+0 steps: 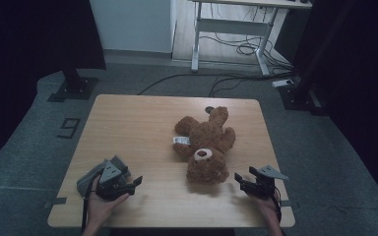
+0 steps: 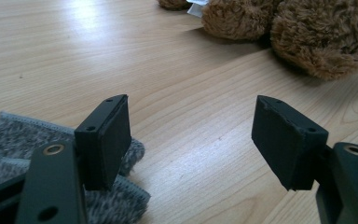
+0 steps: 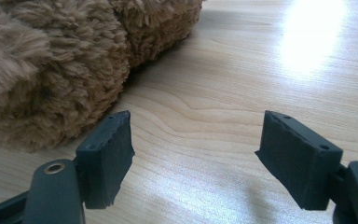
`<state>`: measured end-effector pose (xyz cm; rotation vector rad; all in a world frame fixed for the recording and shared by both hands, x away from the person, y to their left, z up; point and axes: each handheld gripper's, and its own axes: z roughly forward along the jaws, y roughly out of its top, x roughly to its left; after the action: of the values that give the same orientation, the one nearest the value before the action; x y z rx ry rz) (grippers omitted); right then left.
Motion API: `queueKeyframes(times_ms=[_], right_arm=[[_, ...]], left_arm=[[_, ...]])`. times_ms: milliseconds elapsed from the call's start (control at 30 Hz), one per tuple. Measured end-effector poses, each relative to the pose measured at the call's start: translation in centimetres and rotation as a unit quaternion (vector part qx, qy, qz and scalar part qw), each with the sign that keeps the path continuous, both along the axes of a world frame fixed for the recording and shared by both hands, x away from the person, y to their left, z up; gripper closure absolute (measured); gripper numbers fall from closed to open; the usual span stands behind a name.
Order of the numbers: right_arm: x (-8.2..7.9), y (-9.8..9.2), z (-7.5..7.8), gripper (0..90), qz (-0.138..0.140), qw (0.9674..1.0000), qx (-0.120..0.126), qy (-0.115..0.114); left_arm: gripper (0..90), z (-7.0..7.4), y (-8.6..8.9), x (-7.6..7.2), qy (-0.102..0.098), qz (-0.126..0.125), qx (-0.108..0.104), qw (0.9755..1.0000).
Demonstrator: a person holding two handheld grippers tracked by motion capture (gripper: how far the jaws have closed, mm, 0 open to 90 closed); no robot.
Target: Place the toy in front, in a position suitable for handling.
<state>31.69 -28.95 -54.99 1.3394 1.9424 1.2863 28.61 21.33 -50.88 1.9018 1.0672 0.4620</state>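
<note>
Grey fuzzy cloth (image 1: pixel 94 175) sits at the table's (image 1: pixel 142 123) 7 o'clock, right under the left gripper (image 1: pixel 134 183), jaws wide apart and holding nothing. Right gripper (image 1: pixel 239 180) at 5 o'clock is spread and empty too. Both point inward, probably lining up on the shaggy brown bear (image 1: pixel 206 145), flat on its back past centre toward 1 o'clock.

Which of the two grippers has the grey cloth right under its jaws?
The left gripper: the grey cloth lies beneath its left jaw. The right gripper has bare table between its open jaws, with the teddy bear beside it.
</note>
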Motion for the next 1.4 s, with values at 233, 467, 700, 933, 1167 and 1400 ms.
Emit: queueKeyframes(times_ms=[233,467,700,933,1167,1400], right_arm=[[0.0,-0.1,0.0,25.3,-0.001,1.0000,0.000,-0.002],[0.0,0.1,0.2,25.3,0.002,1.0000,-0.002,-0.004],[-0.1,-0.1,0.5,25.3,0.004,0.9999,0.002,-0.009],[-0.1,-0.2,0.8,25.3,0.007,0.9998,0.006,-0.016],[0.0,-0.1,1.4,25.1,0.016,0.9995,0.020,-0.019],[0.0,0.1,2.6,24.1,0.022,0.9991,0.019,-0.030]], left_arm=[[26.8,0.1,-1.0,-0.3,-0.001,-0.012,-0.001,0.9999],[26.0,0.2,-2.6,-0.5,-0.002,-0.034,0.003,0.9994],[25.8,0.0,-3.4,-0.5,0.003,-0.041,0.007,0.9991],[25.4,-0.3,-4.5,-0.5,0.008,-0.051,0.012,0.9986],[24.4,-0.4,-5.9,-0.1,0.019,-0.064,0.014,0.9977],[23.9,-0.2,-7.4,0.6,0.024,-0.078,0.010,0.9966]])
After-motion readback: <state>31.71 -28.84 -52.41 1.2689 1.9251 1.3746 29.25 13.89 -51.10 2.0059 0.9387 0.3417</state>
